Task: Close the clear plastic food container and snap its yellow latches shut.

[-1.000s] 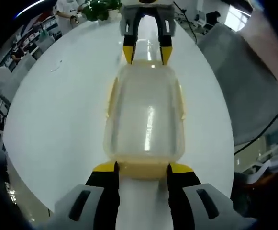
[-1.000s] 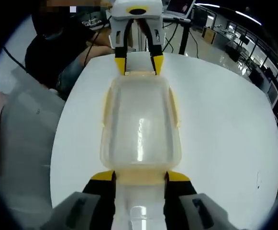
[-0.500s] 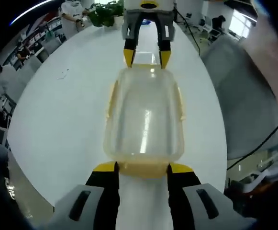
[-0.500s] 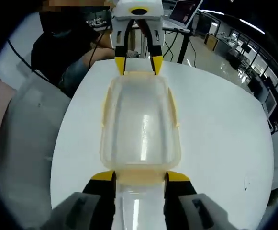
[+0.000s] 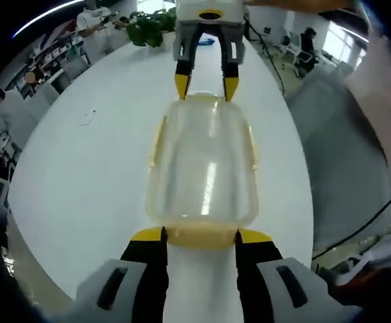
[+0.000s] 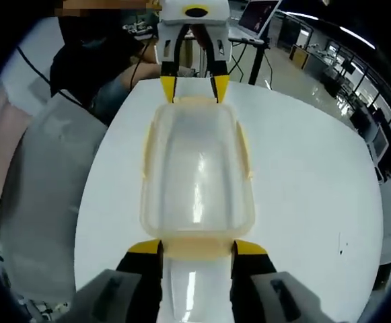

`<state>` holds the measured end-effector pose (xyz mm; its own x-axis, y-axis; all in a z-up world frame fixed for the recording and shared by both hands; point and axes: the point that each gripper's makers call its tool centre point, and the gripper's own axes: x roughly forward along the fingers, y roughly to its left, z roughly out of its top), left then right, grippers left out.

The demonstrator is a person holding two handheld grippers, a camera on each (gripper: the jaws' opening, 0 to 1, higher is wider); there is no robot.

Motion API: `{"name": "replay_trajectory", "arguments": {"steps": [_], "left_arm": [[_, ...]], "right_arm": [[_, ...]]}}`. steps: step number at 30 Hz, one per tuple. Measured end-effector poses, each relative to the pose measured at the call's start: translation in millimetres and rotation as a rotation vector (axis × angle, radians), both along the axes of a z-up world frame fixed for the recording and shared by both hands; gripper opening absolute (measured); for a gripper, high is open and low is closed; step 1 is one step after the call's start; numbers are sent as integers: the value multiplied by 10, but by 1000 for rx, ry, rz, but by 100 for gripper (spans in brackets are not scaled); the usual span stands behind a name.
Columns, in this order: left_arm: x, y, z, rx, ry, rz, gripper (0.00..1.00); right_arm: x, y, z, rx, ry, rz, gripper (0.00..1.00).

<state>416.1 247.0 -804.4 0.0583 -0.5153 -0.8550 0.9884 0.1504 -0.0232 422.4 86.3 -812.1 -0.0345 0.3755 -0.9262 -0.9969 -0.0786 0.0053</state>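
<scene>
White round desk (image 5: 81,175) under both views, office room beyond with a potted plant (image 5: 148,27) past the far edge in the left gripper view and a laptop (image 6: 256,17) on a stand past the far edge in the right gripper view. Nearest in the left gripper view: left gripper (image 5: 200,237), yellow-tipped fingers (image 5: 148,235) spread apart, bracketing the near yellow latch (image 5: 200,237) of the clear plastic food container (image 5: 205,168). Lying lengthwise on the desk between the two grippers, lid on. At its far end, right gripper (image 5: 205,84), fingers parted at the far latch. Same arrangement in the right gripper view: right gripper (image 6: 196,246) wide at the near latch (image 6: 196,247), container (image 6: 195,168) beyond, left gripper (image 6: 190,86) at the far end. Seated person (image 6: 87,60) beyond the desk's far-left edge there.
</scene>
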Motion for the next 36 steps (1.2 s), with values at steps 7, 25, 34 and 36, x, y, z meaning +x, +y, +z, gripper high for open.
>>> {"name": "replay_trajectory", "arguments": {"steps": [7, 25, 34, 36], "left_arm": [[39, -215, 32, -8, -19, -2, 36], [65, -804, 131, -25, -26, -4, 36], [117, -1094, 86, -42, -32, -21, 36], [124, -1149, 81, -45, -31, -21, 36]], "right_arm": [[45, -236, 30, -13, -2, -8, 37], [83, -808, 100, -39, 14, 4, 37], [100, -1096, 89, -70, 11, -17, 37], [114, -1154, 83, -78, 9, -20, 37]]}}
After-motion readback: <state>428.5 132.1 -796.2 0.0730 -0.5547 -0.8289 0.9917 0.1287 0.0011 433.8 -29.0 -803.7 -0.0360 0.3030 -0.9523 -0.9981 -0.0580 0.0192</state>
